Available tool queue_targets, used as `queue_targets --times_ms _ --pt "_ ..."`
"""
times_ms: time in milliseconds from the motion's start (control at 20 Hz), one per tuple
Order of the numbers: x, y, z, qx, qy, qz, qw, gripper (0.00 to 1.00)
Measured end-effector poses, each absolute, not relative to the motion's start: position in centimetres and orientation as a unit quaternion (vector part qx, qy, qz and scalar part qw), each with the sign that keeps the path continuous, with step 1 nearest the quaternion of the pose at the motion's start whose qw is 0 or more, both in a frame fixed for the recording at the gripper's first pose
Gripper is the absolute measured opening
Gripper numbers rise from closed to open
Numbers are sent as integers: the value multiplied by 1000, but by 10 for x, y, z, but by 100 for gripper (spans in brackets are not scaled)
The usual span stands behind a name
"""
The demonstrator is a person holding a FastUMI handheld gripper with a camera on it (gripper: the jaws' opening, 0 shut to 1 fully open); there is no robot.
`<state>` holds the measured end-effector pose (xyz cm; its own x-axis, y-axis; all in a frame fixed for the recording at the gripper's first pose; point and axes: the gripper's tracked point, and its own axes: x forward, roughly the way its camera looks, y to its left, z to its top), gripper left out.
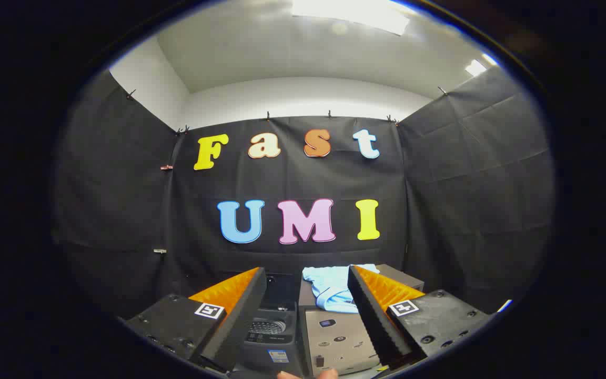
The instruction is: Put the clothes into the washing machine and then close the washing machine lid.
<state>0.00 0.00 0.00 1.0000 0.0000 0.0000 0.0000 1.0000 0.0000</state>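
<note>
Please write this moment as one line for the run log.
fingers: open, holding nothing | light blue cloth: beyond them, draped on grey washing machine | loading: not yet done

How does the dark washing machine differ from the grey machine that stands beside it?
The dark washing machine is open on top, so its drum shows, and its lid seems raised; the grey machine has a flat, closed top. A light blue garment lies on the grey machine, and none lies on the dark one. Both stand side by side just ahead of the open gripper, whose fingers hold nothing.
</note>
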Motion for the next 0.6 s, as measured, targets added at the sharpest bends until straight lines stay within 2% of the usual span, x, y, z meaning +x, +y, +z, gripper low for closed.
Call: queue_targets --times_ms 600 --pt "0 -13 9 -2 -2 -17 1000 98"
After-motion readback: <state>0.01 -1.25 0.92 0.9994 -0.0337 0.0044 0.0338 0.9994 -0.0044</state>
